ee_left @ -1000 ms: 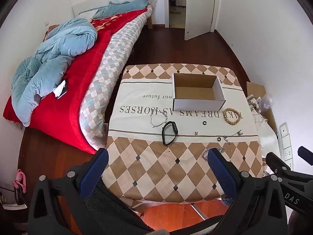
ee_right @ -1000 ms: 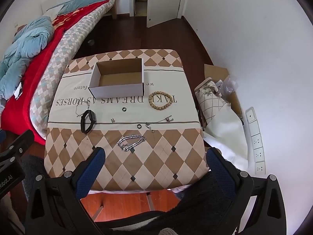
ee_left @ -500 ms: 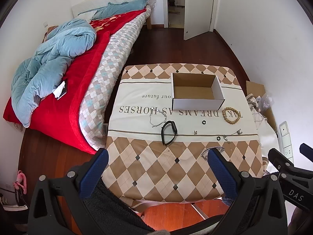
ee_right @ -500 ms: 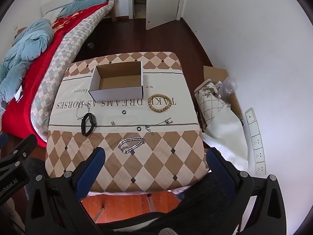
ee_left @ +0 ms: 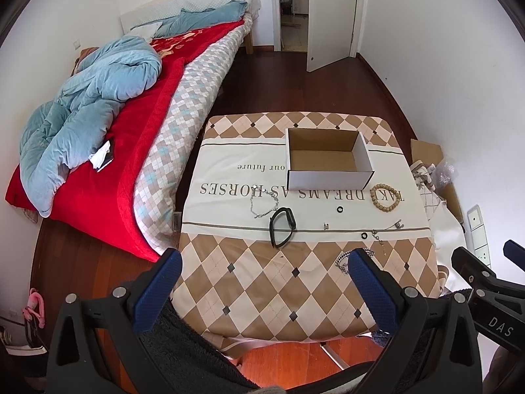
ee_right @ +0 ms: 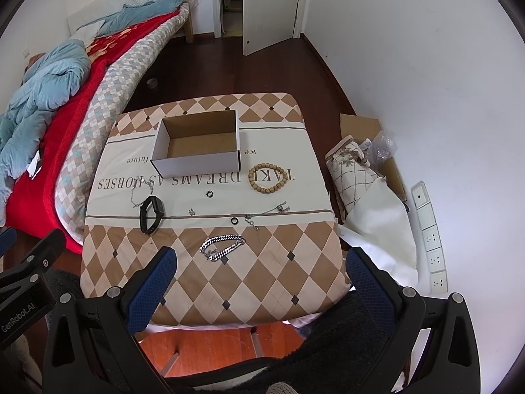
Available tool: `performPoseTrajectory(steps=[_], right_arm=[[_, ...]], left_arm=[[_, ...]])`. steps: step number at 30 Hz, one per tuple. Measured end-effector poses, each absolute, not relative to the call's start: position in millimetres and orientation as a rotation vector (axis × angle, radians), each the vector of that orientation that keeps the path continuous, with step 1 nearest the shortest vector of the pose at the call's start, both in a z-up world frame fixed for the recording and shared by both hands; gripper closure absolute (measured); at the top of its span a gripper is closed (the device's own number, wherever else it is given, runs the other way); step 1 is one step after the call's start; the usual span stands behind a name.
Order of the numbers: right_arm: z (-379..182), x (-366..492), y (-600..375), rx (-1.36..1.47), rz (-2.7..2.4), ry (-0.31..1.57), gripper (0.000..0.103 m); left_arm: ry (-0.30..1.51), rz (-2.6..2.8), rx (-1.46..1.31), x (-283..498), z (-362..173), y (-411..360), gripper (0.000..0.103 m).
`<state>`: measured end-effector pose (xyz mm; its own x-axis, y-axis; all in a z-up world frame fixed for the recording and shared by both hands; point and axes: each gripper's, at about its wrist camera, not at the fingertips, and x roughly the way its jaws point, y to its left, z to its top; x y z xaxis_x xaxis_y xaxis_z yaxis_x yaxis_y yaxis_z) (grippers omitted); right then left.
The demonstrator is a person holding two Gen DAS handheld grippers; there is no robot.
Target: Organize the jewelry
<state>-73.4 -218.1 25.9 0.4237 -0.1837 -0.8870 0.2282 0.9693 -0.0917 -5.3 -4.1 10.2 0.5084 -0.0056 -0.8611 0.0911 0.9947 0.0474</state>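
Note:
An empty white cardboard box (ee_left: 328, 161) (ee_right: 200, 147) stands at the far middle of the table. In front of it lie a wooden bead bracelet (ee_left: 386, 197) (ee_right: 266, 178), a black wristband (ee_left: 281, 226) (ee_right: 150, 213), a thin silver chain (ee_left: 262, 202) (ee_right: 139, 193), two small black rings (ee_right: 209, 193) (ee_right: 234, 220), a thin necklace (ee_right: 265, 213) and a thick silver chain bracelet (ee_right: 223, 247) (ee_left: 343, 262). My left gripper (ee_left: 262, 282) and my right gripper (ee_right: 261, 279) are both open and empty, held above the table's near edge.
The table wears a checked cloth (ee_left: 262, 282) with printed words. A bed (ee_left: 98, 124) with a red cover and a blue quilt stands on the left. Bags and cardboard (ee_right: 367, 177) lie on the floor to the right, by a white wall. An open door (ee_left: 331, 16) is at the back.
Both grippers have drifted slightly, so the table sits a little differently in each view. Nothing on the table has moved, and both grippers stay open.

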Motion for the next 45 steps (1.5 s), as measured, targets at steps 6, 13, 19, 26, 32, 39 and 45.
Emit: performPoseTrajectory(steps=[6,13,19,26,32,39,45], right_arm=[[25.9,-78.7,-215.6,0.047,-0.259,1.092,0.0],[31.4,-81.2,-217.4,0.056,-0.26,1.084,0.0],[34.4,-83.9,-220.8,0.065,-0.263,1.074,0.0],[35.3,-83.5,-221.0,0.064,-0.262,1.074,0.0],[36.0,-83.9,-221.6,0.064,-0.26,1.073,0.0],[35.8,-84.3,-220.2,0.064,-0.262,1.071,0.0],[35.7,-84.6,-220.7,0.065,-0.259,1.071,0.0]], left_arm=[[1.033,-0.061,0.091,-5.8,11.7,-5.7,0.0],[1.025,-0.068,0.09,-7.9,17.2,-8.2,0.0],[1.011,-0.073,0.091,-9.7,23.4,-10.5,0.0],[1.012,-0.074,0.09,-10.4,25.0,-10.4,0.0],[1.009,-0.073,0.095,-10.8,25.4,-11.3,0.0],[1.008,-0.073,0.094,-11.1,25.5,-11.4,0.0],[1.005,-0.073,0.091,-11.3,27.2,-12.8,0.0]])
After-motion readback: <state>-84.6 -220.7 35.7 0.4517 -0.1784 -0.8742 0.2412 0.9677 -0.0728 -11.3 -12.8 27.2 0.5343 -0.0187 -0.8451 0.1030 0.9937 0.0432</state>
